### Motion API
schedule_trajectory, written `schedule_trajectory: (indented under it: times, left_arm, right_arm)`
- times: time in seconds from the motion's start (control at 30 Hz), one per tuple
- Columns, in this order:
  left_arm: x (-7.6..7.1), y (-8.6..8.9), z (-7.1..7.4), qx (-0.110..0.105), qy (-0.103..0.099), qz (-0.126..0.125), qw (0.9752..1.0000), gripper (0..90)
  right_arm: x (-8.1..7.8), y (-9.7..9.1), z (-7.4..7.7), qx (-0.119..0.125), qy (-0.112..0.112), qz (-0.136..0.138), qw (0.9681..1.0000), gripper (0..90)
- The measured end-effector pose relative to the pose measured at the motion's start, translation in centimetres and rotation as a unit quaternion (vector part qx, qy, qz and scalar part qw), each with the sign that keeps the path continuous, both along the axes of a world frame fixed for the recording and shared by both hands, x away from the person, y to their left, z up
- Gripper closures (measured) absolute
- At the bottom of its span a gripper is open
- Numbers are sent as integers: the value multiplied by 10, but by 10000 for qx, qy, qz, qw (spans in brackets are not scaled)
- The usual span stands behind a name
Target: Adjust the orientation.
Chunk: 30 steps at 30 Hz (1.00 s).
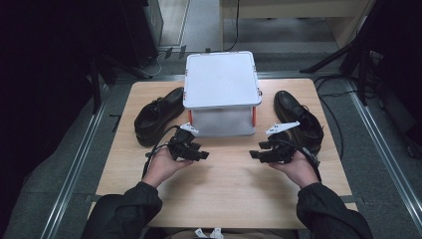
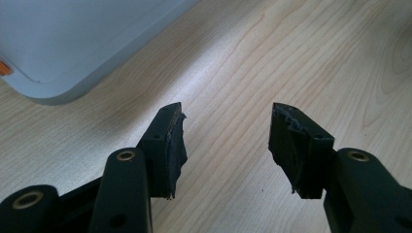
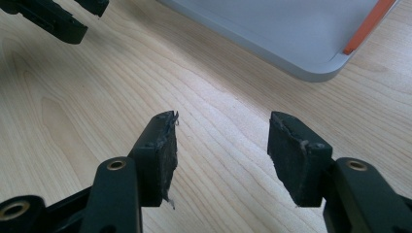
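A grey lidded box (image 1: 222, 92) with orange latches stands at the middle back of the wooden table (image 1: 224, 194). One black shoe (image 1: 157, 115) lies to its left, another black shoe (image 1: 300, 119) to its right. My left gripper (image 1: 201, 156) hovers open just in front of the box's left corner, pointing right. My right gripper (image 1: 255, 155) faces it, open, in front of the box's right corner. In the left gripper view the gripper (image 2: 226, 121) has empty jaws over bare wood, with the box (image 2: 68, 43) at upper left. The right gripper (image 3: 221, 128) is also empty, box (image 3: 296, 29) at upper right.
The other hand's gripper (image 3: 53, 19) shows at the top left of the right gripper view. Metal rails (image 1: 74, 164) run along both sides of the table on the floor. Cables and dark stands (image 1: 348, 59) lie behind the table.
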<state>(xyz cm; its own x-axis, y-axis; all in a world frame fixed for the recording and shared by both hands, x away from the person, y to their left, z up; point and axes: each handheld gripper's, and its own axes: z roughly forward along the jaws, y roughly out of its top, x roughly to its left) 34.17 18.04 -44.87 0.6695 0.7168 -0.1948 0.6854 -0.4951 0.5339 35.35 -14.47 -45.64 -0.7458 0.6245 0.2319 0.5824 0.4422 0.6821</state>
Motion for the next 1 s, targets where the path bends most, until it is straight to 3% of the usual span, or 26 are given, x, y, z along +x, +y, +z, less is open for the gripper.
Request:
schedule_trajectory:
  times: [0.13,0.2,0.33,0.77,1.0]
  left_arm:
    - [0,1,0,6,105,-25,9999,467]
    - [0,3,2,-81,171,-19,9998,457]
    - [-2,5,3,-37,121,-40,9999,459]
    - [-11,27,6,-84,168,45,9998,512]
    - [-13,40,6,-60,403,130,9991,517]
  right_arm:
    - [2,-2,-3,13,195,14,9998,452]
    - [6,-2,-3,27,395,-3,9992,439]
    - [8,-2,-2,6,394,76,9992,444]
    - [13,14,-5,-525,508,494,9961,490]
    - [14,21,-7,-716,449,664,9942,469]
